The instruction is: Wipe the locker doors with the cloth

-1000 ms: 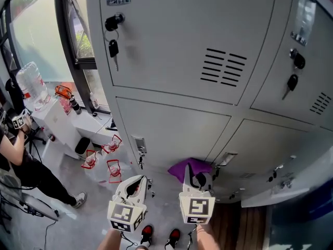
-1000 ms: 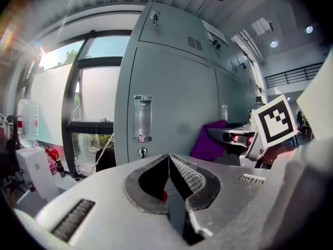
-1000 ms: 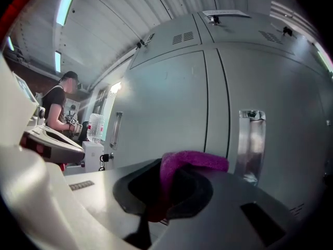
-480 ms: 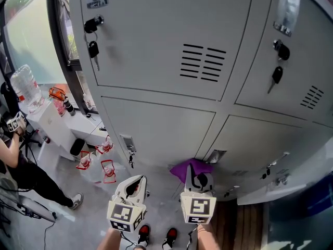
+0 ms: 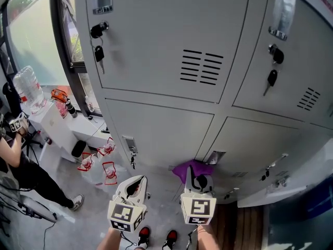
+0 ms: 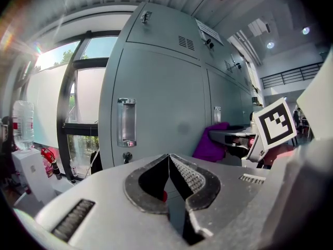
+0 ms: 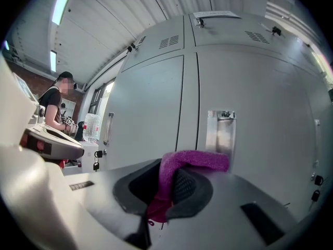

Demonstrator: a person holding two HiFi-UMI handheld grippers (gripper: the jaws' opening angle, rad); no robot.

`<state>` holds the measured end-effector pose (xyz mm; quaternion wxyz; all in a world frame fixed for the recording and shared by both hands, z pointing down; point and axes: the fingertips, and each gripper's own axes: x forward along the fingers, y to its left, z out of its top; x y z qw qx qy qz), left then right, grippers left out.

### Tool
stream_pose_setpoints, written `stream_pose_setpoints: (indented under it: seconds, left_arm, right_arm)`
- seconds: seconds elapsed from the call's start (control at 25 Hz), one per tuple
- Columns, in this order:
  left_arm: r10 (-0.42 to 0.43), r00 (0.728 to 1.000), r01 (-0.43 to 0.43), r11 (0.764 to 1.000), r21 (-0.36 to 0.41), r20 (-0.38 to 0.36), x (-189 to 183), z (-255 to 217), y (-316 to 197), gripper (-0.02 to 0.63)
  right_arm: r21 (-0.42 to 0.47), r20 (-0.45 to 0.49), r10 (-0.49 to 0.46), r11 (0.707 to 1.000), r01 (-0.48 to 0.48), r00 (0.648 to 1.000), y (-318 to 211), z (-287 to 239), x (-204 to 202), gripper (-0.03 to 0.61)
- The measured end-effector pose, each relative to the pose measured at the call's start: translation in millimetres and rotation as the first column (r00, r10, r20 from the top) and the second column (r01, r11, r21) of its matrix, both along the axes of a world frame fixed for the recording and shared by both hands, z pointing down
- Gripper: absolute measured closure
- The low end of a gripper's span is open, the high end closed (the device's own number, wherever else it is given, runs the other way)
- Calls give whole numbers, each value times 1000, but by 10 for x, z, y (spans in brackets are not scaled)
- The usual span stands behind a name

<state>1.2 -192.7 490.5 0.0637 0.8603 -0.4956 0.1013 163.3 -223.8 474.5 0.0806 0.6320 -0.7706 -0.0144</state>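
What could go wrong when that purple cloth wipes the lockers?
1. Only a narrow part of the cloth sits in the shut jaws of the right gripper, so hard rubbing might pull it loose.
2. The keys hang from locks on the doors; the cloth could snag one and tug it out.

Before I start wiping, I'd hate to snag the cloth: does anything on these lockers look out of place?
Nothing looks damaged or spilled. A key hangs from each upper door's lock: left key, right key. The purple cloth, in the right hand-held gripper, could catch on them.
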Motion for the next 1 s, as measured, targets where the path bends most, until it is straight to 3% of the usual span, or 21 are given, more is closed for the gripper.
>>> stream_pose_setpoints:
  seconds: [0.52, 1.0]
  left_arm:
    - [46, 999, -46, 995, 88, 8, 23, -460, 99, 588]
    - [56, 998, -60, 993, 104, 32, -137, -453, 201, 588]
  right_arm:
    - [84, 37, 17, 996, -20, 999, 482, -430, 240, 546]
    - [81, 26, 81, 993, -83, 996, 1043, -282, 364, 546]
